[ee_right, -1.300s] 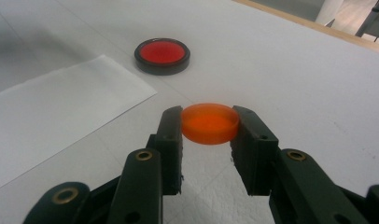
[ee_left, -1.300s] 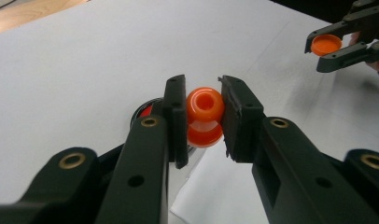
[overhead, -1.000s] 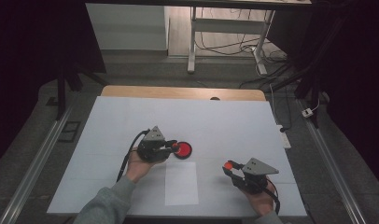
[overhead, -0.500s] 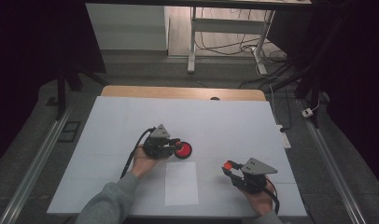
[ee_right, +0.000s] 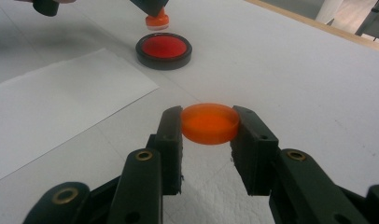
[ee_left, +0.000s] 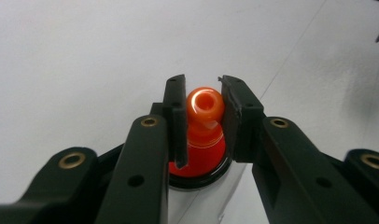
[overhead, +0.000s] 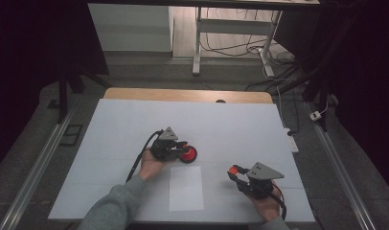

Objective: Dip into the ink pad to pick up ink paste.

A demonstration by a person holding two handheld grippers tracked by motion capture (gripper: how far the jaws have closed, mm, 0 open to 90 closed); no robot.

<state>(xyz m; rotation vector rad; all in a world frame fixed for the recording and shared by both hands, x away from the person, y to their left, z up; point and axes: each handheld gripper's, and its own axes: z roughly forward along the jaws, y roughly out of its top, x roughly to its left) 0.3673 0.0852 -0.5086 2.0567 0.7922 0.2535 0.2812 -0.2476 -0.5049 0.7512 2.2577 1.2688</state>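
My left gripper (ee_left: 204,91) is shut on an orange stamp (ee_left: 205,106) with a round knob, gripped at the neck. In the high view the left gripper (overhead: 179,145) sits low beside a round red ink pad (overhead: 188,155) with a black rim. In the right gripper view, the stamp (ee_right: 157,20) shows just beyond the ink pad (ee_right: 164,50), white base down, close to the table. My right gripper (ee_right: 209,117) is shut on a flat orange round lid (ee_right: 209,123), held just above the table at the front right, where the high view shows the right gripper (overhead: 234,173).
A white sheet of paper (overhead: 185,188) lies flat near the front edge, between the two hands. The white table top (overhead: 135,120) stretches wide behind and to both sides. A wooden edge (overhead: 183,95) borders its far side.
My left gripper has sunk a little and shifted toward the ink pad with the stamp in it. The right gripper and its lid have stayed put.
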